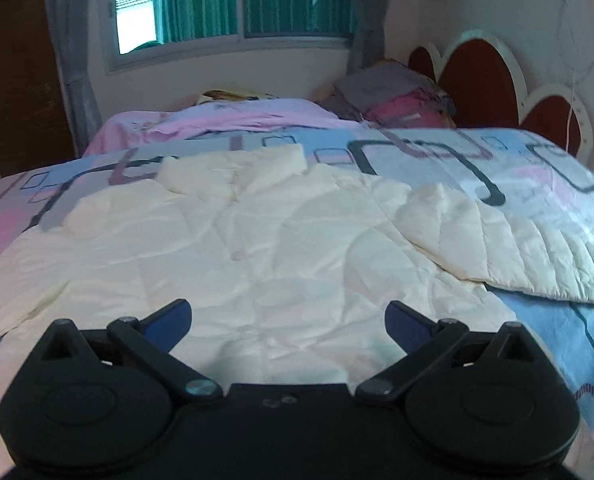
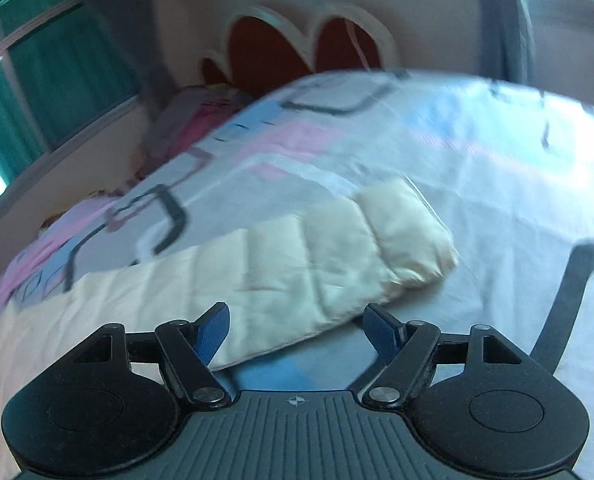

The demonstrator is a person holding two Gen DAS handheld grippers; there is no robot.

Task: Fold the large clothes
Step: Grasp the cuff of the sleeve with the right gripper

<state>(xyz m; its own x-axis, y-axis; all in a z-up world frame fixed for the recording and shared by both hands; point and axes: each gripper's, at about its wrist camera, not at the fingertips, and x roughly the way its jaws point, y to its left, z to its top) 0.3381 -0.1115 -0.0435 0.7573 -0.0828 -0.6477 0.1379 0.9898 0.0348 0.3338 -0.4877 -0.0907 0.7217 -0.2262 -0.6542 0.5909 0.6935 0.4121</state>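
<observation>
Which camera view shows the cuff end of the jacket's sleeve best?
The right wrist view: the cream sleeve lies stretched across the bedspread, its cuff end visible beyond the open right gripper. The left wrist view shows the sleeve's upper part only; the cuff runs past the picture's edge.

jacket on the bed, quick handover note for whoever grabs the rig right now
Left gripper: open, empty, over the jacket's lower front.
Right gripper: open, empty, at the near edge of the sleeve.
The cream jacket lies face up on the bedspread, collar at the far end, the right gripper's sleeve stretched out sideways.
Done: spread out. Left: every fold, probably that sleeve first.
</observation>
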